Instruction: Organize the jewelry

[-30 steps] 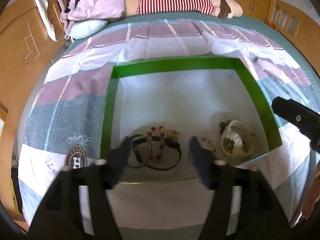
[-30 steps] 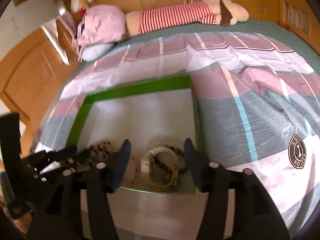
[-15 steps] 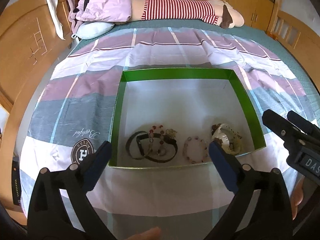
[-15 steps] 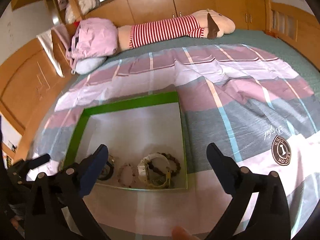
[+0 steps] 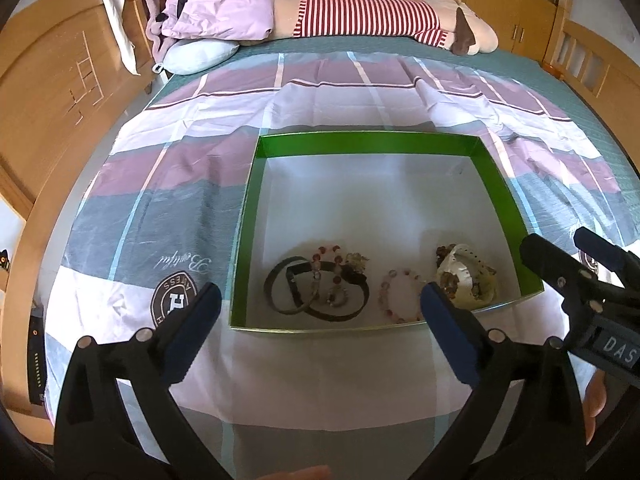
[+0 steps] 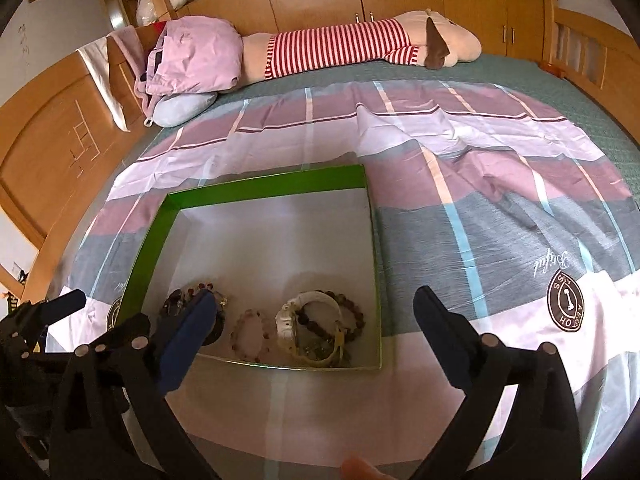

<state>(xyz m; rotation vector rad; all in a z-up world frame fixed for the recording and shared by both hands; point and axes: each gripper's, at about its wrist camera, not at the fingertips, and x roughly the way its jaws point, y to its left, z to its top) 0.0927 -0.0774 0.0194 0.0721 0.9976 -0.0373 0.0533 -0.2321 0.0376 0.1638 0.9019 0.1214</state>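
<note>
A green-walled box (image 5: 366, 145) with a white floor lies on the bed; it also shows in the right wrist view (image 6: 264, 186). Along its near side lie black bands with red beads (image 5: 318, 286), a pink bead bracelet (image 5: 400, 294) and a white watch with brown beads (image 5: 464, 276). In the right wrist view the pink bracelet (image 6: 250, 334) and the watch (image 6: 314, 326) lie near the front wall. My left gripper (image 5: 318, 316) is open and empty, held above the box's near edge. My right gripper (image 6: 312, 328) is open and empty, above the front right corner; it shows in the left wrist view (image 5: 576, 260).
The box sits on a striped pink, grey and white sheet (image 5: 160, 208). A striped plush toy (image 5: 372, 20) and a pink bundle (image 5: 224, 8) lie at the far end. Wooden bed frame and cabinets (image 5: 48, 92) run along the left and back.
Both grippers have opened wide and drawn back and up from the box. The pink bracelet now lies free on the box floor between the black bands and the watch.
</note>
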